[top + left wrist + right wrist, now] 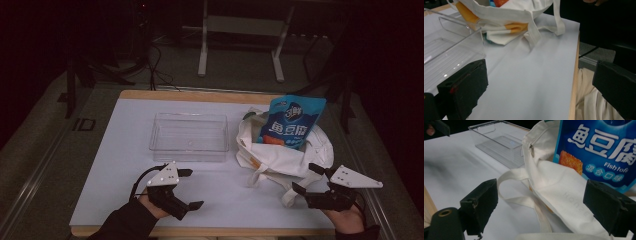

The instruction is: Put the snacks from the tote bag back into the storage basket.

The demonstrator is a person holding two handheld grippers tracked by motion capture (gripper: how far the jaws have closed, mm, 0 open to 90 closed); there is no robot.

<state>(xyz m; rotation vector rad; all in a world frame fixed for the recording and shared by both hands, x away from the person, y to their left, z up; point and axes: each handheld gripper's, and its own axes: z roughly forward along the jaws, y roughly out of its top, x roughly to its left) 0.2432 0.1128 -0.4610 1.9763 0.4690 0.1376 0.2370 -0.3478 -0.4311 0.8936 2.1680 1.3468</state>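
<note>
A white cloth tote bag point(280, 150) lies at the right of the white table, with a blue snack pouch point(291, 121) standing out of its mouth. The pouch point(599, 147) and the bag point(564, 195) loom close in the right gripper view. A clear plastic tray point(189, 136) sits empty at the table's middle. My left gripper point(194, 189) hovers open near the front edge, just in front of the tray. My right gripper point(307, 179) is open at the bag's front, its jaws either side of a strap point(524, 200). The tray point(449, 50) and bag point(506, 15) appear in the left gripper view.
The table's wooden front edge point(200, 232) runs just under both hands. A white metal frame point(240, 30) and dark stands point(75, 75) rise on the floor behind the table. Bare table surface point(125, 165) lies left of the tray.
</note>
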